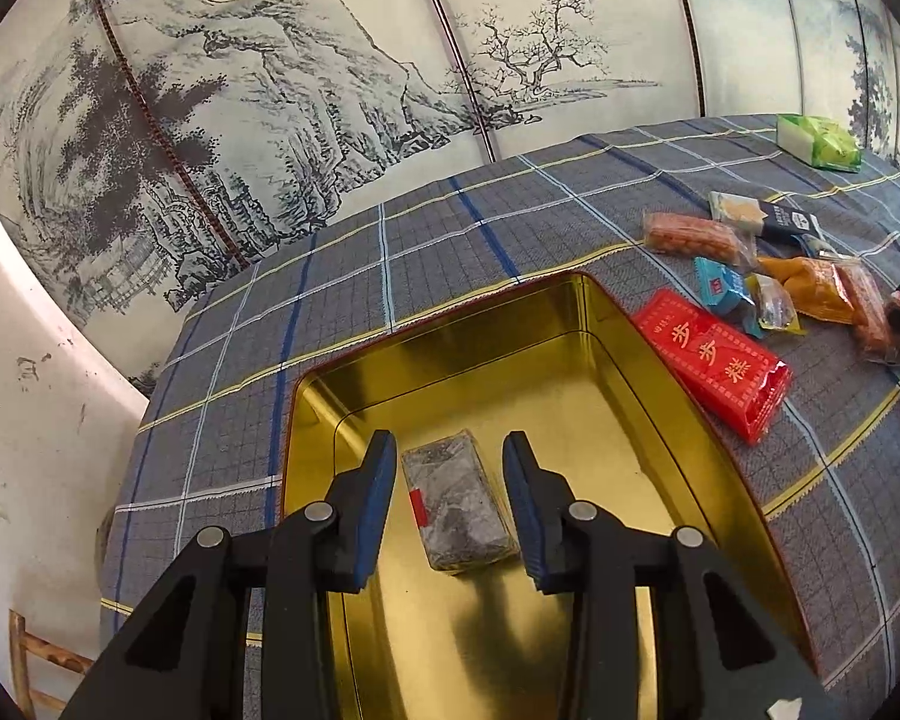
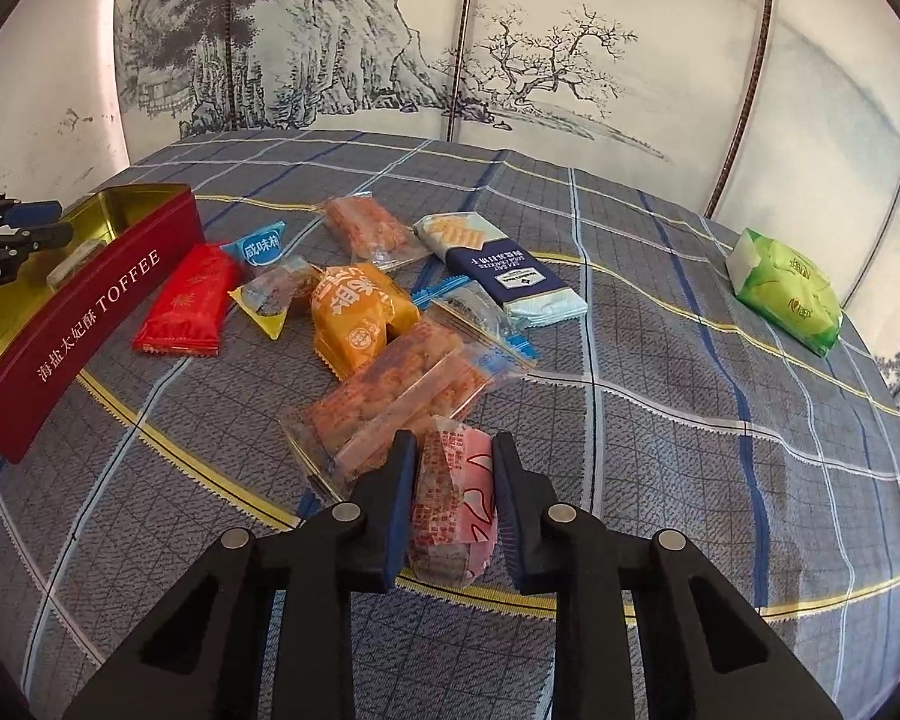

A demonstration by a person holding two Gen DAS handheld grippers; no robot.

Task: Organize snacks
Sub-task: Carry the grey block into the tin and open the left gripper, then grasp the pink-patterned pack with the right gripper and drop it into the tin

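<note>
The right gripper [image 2: 453, 501] clenches a pink snack packet [image 2: 453, 504] above the checked cloth [image 2: 690, 420]; clear-wrapped bars [image 2: 390, 408] crowd just left. The left gripper [image 1: 450, 510] hangs released over a dark packet [image 1: 456, 507], apparently lying in the gold tin [image 1: 570, 408]

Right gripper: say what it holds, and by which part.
The right gripper pinches a pink snack packet across its two sides, near the middle. The left gripper is open and holds nothing.
</note>
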